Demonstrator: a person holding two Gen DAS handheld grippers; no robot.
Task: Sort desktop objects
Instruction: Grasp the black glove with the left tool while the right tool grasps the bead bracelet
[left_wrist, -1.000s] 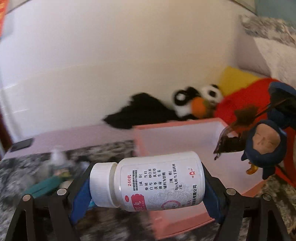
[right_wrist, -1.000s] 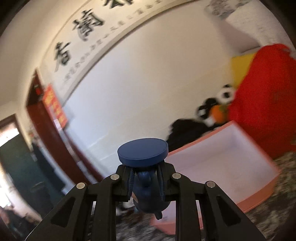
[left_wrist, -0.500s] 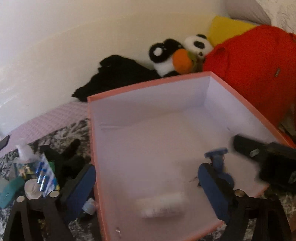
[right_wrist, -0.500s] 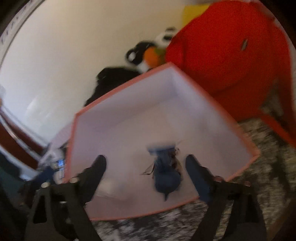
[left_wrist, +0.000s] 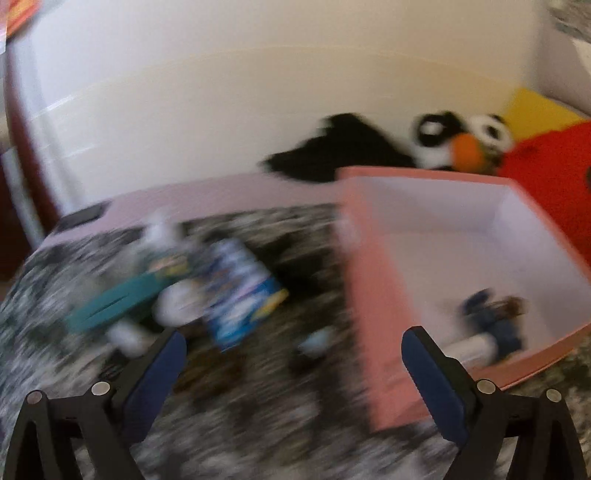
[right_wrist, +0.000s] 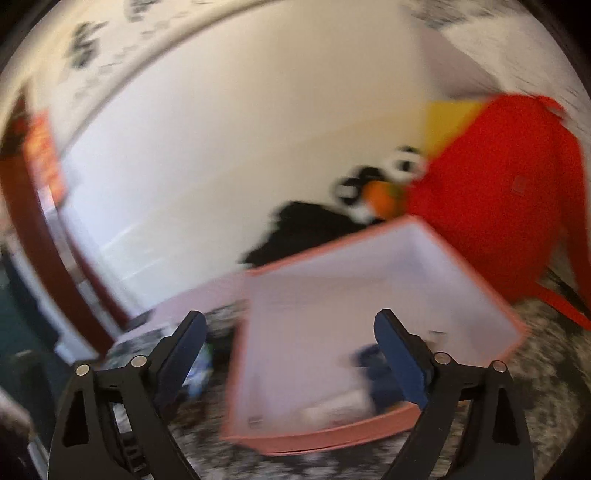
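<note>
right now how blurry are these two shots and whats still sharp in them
Left wrist view: heavy motion blur smears the clutter on the patterned cloth and the items in the pink box; only the open left gripper is crisp. Right wrist view: same smear over the box and red bag, strong fisheye bending of the wall; the open right gripper stays sharp.

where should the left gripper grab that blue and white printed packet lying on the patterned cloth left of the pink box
Grip the blue and white printed packet across its narrow width, mid-length, coming down from above with the open left gripper. It lies flat and elongated on the patterned cloth, so its long sides look like the easiest faces to pinch. A teal object crowds its left side, so stay toward the pink box. Blur hides finer detail.
</note>
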